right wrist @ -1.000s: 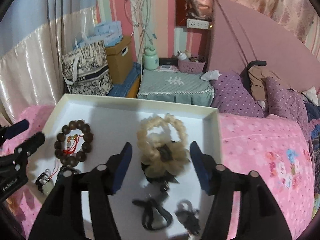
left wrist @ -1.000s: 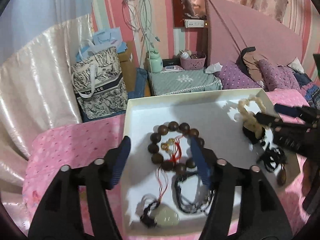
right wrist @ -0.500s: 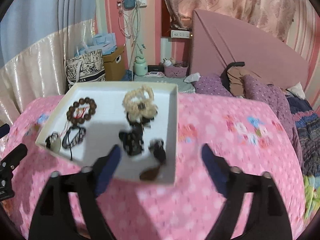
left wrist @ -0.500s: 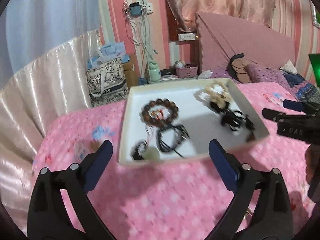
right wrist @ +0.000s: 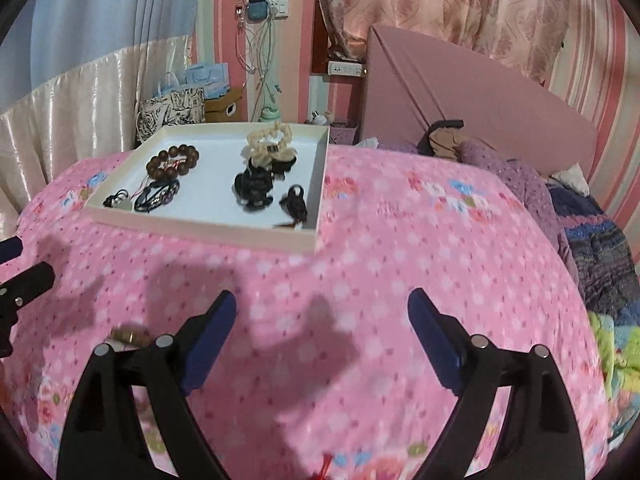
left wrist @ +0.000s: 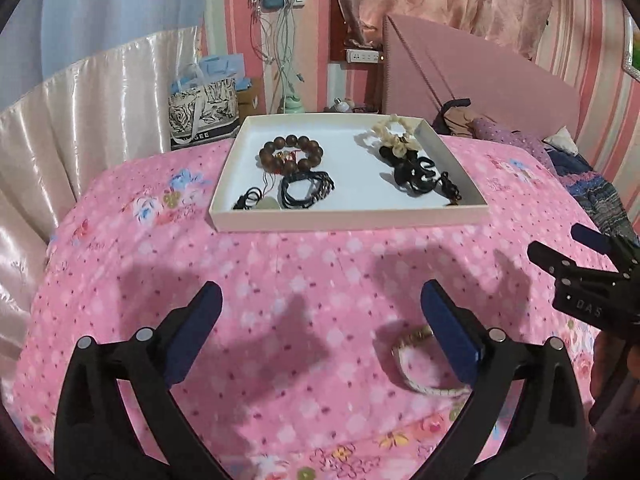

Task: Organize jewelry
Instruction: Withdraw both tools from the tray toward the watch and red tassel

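A white tray (left wrist: 348, 218) lies on the pink bed cover and holds a brown bead bracelet (left wrist: 291, 154), black cord bracelets (left wrist: 306, 190), a pale pendant (left wrist: 267, 203), a cream scrunchie (left wrist: 394, 134) and black hair ties (left wrist: 414, 172). The tray also shows in the right wrist view (right wrist: 200, 226). A watch with a pale strap (left wrist: 420, 360) lies on the cover by my left gripper's right finger. My left gripper (left wrist: 320, 332) is open and empty, well short of the tray. My right gripper (right wrist: 320, 336) is open and empty too.
A patterned tote bag (left wrist: 202, 116) and boxes stand beyond the bed's far edge. Pillows and clothes (right wrist: 500, 160) lie at the headboard on the right. A red tassel (right wrist: 326, 466) shows at the near edge. The right gripper shows at the right of the left view (left wrist: 580, 280).
Both grippers have pulled back from over the tray toward the near side of the bed and opened wider. The watch has come into view near the left gripper.
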Available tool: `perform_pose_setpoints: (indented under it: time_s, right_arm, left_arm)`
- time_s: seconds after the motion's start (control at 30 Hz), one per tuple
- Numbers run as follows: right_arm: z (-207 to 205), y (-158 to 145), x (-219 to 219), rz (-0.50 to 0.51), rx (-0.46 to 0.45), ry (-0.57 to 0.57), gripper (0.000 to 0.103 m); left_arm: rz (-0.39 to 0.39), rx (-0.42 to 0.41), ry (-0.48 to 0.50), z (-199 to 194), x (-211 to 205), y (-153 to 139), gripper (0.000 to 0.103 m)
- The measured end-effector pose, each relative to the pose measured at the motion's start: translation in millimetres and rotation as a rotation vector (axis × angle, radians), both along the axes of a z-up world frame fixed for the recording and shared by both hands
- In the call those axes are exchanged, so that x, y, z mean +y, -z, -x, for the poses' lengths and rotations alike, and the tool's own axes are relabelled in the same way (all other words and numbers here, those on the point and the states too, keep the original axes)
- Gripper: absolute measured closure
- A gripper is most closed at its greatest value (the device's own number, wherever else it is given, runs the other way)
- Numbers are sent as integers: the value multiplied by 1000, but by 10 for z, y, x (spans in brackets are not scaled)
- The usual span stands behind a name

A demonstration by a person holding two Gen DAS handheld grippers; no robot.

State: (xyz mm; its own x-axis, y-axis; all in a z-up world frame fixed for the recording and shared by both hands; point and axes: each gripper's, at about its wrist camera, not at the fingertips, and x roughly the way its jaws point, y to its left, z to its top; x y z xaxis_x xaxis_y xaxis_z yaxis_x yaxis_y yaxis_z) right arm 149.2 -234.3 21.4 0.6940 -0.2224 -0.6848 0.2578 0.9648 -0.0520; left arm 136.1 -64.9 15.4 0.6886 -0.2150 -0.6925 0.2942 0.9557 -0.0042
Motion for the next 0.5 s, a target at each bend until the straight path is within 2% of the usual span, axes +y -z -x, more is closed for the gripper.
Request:
perform_pose_setpoints:
  time_s: [0.5]
  right_arm:
    - [625, 334, 61, -42, -14, -4, 15]
  left_arm:
    - [9, 22, -16, 233, -67, 376, 4]
